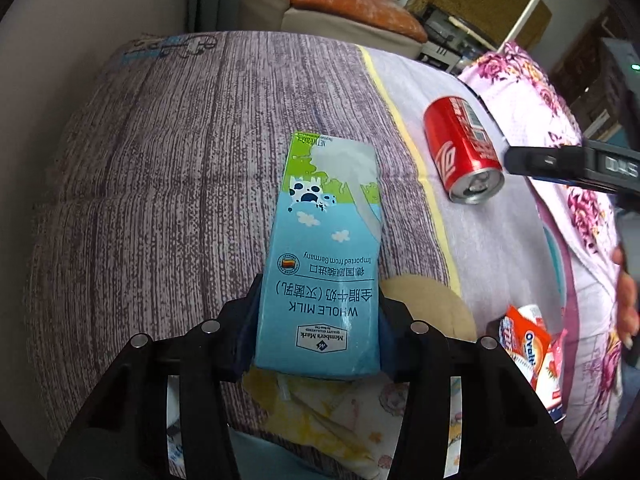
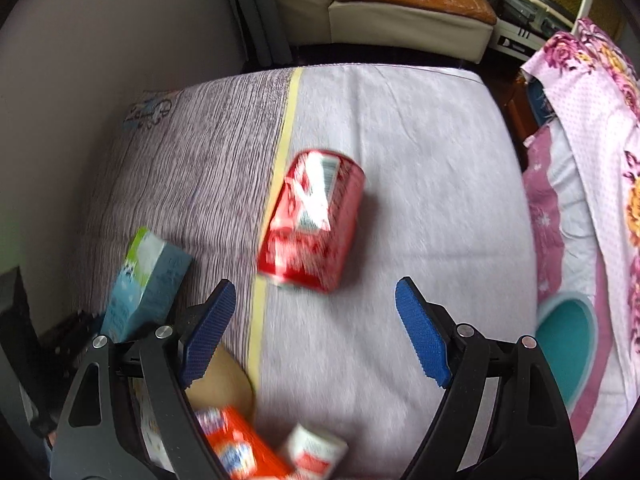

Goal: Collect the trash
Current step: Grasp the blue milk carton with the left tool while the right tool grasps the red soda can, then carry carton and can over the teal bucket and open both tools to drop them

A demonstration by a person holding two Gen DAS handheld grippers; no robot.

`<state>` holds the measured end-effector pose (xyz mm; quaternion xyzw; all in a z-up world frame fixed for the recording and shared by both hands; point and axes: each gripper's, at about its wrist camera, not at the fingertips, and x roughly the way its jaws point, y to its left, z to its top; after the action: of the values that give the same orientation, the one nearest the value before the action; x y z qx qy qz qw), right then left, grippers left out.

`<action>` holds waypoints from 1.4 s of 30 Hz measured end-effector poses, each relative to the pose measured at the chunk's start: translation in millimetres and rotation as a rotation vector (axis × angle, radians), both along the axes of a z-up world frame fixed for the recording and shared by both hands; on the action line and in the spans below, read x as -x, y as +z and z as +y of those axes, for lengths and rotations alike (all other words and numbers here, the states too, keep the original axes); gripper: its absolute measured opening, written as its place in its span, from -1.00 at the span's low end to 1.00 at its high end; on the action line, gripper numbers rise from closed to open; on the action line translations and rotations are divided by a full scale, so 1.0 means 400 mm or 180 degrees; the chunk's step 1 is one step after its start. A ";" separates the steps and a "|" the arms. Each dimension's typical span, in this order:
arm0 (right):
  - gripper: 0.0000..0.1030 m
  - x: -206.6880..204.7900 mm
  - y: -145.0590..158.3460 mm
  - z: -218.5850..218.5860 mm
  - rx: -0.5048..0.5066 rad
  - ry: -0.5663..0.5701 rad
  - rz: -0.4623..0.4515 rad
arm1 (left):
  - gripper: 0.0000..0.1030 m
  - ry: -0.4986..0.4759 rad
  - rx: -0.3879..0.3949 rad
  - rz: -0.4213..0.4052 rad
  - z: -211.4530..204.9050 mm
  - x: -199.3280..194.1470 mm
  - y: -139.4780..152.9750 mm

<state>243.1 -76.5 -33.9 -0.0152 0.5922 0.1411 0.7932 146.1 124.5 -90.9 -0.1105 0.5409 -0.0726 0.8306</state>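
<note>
Left gripper (image 1: 318, 336) is closed on the milk carton (image 1: 320, 264), both pads pinching its lower sides near the "Whole Milk" print; the carton sticks out forward along the fingers and looks lifted clear of the bed (image 1: 160, 168), though contact at its far end can't be ruled out. Right gripper (image 2: 316, 328) is wide open and holds nothing, blue pads (image 2: 420, 336) well apart, aimed down at the red can (image 2: 314, 220), which lies on its side on the white part of the sheet just beside the yellow stripe (image 2: 286, 128). The can sits ahead of the fingertips, not yet between them; the right view is motion-blurred, so exact alignment is hard to judge. In the left view the can (image 1: 464, 148) lies to the right of the carton, open end toward the camera, with the right gripper's finger close by its side. An orange snack wrapper (image 1: 528, 344) and a small white packet (image 2: 316, 452) lie near the bed's near edge, untouched. A floral quilt (image 2: 600, 128) is bunched at the right. No bin or bag is visible. Step in hand, likely: carton secured, can pickup starting. Next move calls for bringing the right jaws down astride the can across its round body, then closing; it may roll on the soft sheet, so a centred squeeze matters. Wrapper and packet remain after that.
</note>
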 end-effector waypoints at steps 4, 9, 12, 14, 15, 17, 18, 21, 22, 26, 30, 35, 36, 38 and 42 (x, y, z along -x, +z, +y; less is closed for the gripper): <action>0.52 -0.060 -0.048 0.024 -0.0042 -0.0029 0.0120 | 0.25 -0.0021 0.0024 0.0016 0.005 -0.009 0.008; 0.51 -0.103 -0.101 0.024 -0.0126 -0.0045 0.0262 | 0.52 0.0063 -0.0022 0.0005 0.015 -0.046 0.013; 0.23 -0.110 -0.130 0.020 -0.0295 -0.0028 0.0387 | 0.52 0.0057 -0.0056 0.0065 0.010 -0.062 -0.002; 0.22 -0.103 -0.126 0.023 -0.0307 0.0025 0.0304 | 0.52 0.0059 -0.0137 0.0060 -0.004 -0.062 -0.010; 0.22 -0.097 -0.123 0.025 -0.0315 0.0064 0.0278 | 0.47 0.0042 -0.0200 0.0036 -0.015 -0.059 -0.009; 0.21 -0.084 -0.113 0.023 -0.0356 0.0077 0.0228 | 0.01 0.0027 -0.0306 0.0007 -0.029 -0.057 -0.006; 0.21 -0.078 -0.107 0.020 -0.0370 0.0068 0.0198 | 0.01 0.0042 -0.0288 0.0015 -0.027 -0.056 -0.007; 0.21 -0.049 -0.077 -0.005 -0.0486 0.0038 0.0136 | 0.00 0.0156 -0.0290 0.0007 -0.019 -0.049 0.007; 0.21 -0.038 -0.066 -0.015 -0.0521 0.0033 0.0109 | 0.00 0.0182 -0.0289 -0.0006 -0.017 -0.045 0.013; 0.21 -0.001 -0.025 -0.063 -0.0665 -0.0009 0.0040 | 0.00 0.0208 -0.0285 -0.0174 -0.026 -0.020 0.083; 0.21 0.052 0.024 -0.133 -0.0813 -0.0102 -0.0067 | 0.00 0.0128 -0.0257 -0.0325 -0.071 0.004 0.150; 0.21 0.132 0.071 -0.241 -0.0911 -0.0262 -0.0218 | 0.00 -0.0129 -0.0206 -0.0437 -0.178 0.039 0.210; 0.21 0.145 0.075 -0.259 -0.0914 -0.0296 -0.0238 | 0.00 -0.0186 -0.0211 -0.0449 -0.205 0.046 0.216; 0.21 0.179 0.083 -0.310 -0.0925 -0.0415 -0.0278 | 0.00 -0.0292 -0.0210 -0.0463 -0.255 0.056 0.225; 0.21 0.251 0.099 -0.424 -0.0929 -0.0645 -0.0381 | 0.00 -0.0469 -0.0151 -0.0481 -0.360 0.058 0.237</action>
<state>142.7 -246.1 5.6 0.1513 0.5157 0.1436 0.8310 123.1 -19.6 3.9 -0.0449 0.4849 -0.1288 0.8639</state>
